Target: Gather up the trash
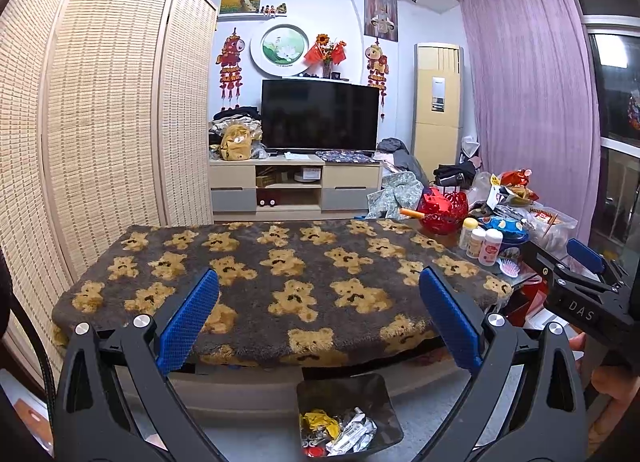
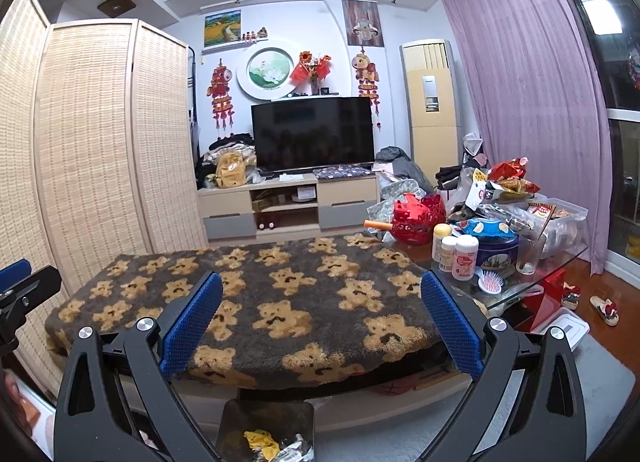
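Observation:
A dark trash bin [image 1: 384, 394] stands on the floor in front of the table, below my grippers; in it lie crumpled yellow, silver and red wrappers [image 1: 340, 432]. The same bin [image 2: 272, 418] shows at the bottom of the right wrist view with a yellow wrapper [image 2: 262, 442] inside. My left gripper [image 1: 318, 316] is open, nothing between its blue pads. My right gripper [image 2: 320, 320] is open and empty too. Both hover over the near edge of the teddy-bear rug [image 1: 280, 274] that covers the table. The right gripper's body [image 1: 580, 286] shows at the right of the left wrist view.
The table's right end holds clutter: white bottles [image 2: 456, 254], a blue tin [image 2: 496, 250], a glass [image 2: 530, 252], a hairbrush [image 2: 490, 284], a red basket [image 2: 420, 217], snack bags [image 2: 508, 177]. A TV stand [image 2: 288, 201] is behind, woven screens [image 1: 104, 101] to the left.

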